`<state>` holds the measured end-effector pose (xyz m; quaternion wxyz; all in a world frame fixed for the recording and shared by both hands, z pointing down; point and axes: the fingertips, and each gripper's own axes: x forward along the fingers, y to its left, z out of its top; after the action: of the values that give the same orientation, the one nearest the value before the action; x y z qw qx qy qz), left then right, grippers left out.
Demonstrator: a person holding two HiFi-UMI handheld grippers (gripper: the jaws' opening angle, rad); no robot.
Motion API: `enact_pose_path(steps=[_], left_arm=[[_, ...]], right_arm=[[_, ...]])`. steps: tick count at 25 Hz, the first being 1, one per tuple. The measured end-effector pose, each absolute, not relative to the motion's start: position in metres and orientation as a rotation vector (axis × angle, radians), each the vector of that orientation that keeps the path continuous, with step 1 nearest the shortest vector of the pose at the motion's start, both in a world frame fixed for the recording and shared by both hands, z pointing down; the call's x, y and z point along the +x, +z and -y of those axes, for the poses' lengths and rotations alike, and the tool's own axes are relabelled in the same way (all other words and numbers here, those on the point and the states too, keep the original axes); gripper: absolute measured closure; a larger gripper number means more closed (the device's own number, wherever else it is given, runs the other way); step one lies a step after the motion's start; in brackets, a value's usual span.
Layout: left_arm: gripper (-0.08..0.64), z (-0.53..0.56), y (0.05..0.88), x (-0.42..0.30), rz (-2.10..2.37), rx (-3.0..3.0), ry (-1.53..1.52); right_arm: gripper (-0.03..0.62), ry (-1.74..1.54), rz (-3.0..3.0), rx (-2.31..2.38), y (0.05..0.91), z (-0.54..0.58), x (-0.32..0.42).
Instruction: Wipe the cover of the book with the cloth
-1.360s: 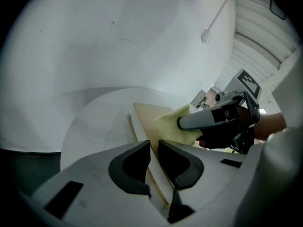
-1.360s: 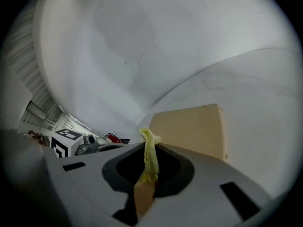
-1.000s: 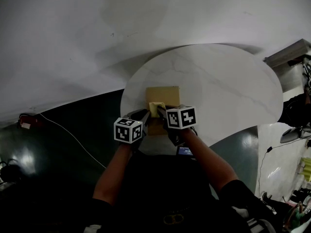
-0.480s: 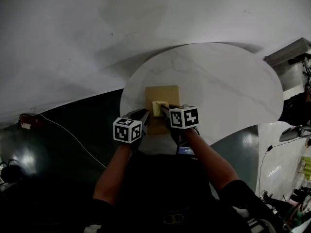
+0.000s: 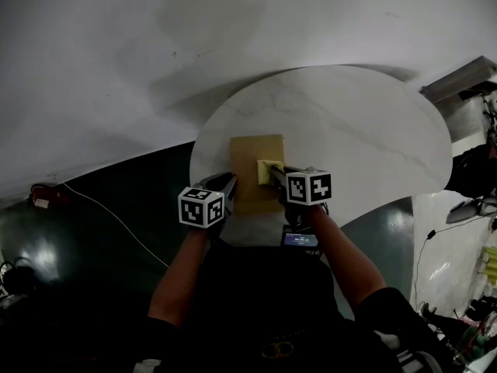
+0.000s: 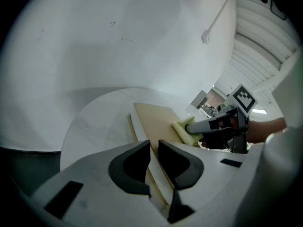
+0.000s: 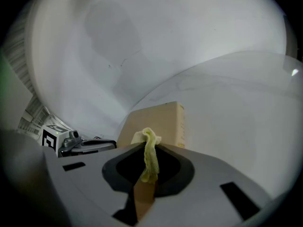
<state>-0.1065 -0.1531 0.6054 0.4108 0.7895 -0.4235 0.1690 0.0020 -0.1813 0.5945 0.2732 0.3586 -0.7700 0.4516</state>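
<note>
Clamps cloth (image 5: 268,169) in right gripper (image 5: 274,175), now slid rightward from mid-cover to the right edge of the book (image 5: 250,155), centre frame. Keeps left gripper (image 5: 226,182) pinched nearly closed at lower-left corner, steadying. Suggests one sweep finishing, more cover left.

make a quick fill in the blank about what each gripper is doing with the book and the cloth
1. The right gripper is shut on a ____ cloth.
2. The cloth rests on the ____ of the tan book.
3. Seen from the head view, the left gripper meets the book at its ____ edge.

Missing words: yellow; cover; left
</note>
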Motion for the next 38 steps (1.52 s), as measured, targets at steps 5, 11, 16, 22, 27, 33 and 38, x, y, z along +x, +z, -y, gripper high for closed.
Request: enact_pose_path(steps=[5, 11, 16, 22, 27, 33, 38], left_arm=[[0.505, 0.154, 0.605, -0.106, 1.066, 1.988, 0.423], [0.503, 0.154, 0.605, -0.106, 1.065, 1.991, 0.427], [0.504, 0.155, 0.606, -0.107, 1.066, 1.992, 0.431], [0.504, 0.155, 0.606, -0.107, 1.056, 1.980, 0.431], [0.504, 0.155, 0.607, -0.107, 1.045, 1.965, 0.426], [0.508, 0.155, 0.607, -0.108, 1.010, 1.901, 0.351], [0.515, 0.156, 0.606, -0.109, 0.987, 1.831, 0.237]], right_arm=[[0.505, 1.239, 2.053, 1.021, 0.595, 0.182, 0.026], [0.505, 1.248, 2.026, 1.079, 0.597, 0.181, 0.050], [0.505, 1.253, 2.014, 1.100, 0.599, 0.181, 0.054], [0.505, 1.287, 2.053, 1.059, 0.585, 0.180, 0.038], [0.505, 1.325, 2.131, 0.882, 0.573, 0.166, -0.002], [0.505, 1.368, 2.144, 0.737, 0.572, 0.149, -0.040], [0.505, 1.365, 2.119, 0.681, 0.577, 0.136, -0.058]])
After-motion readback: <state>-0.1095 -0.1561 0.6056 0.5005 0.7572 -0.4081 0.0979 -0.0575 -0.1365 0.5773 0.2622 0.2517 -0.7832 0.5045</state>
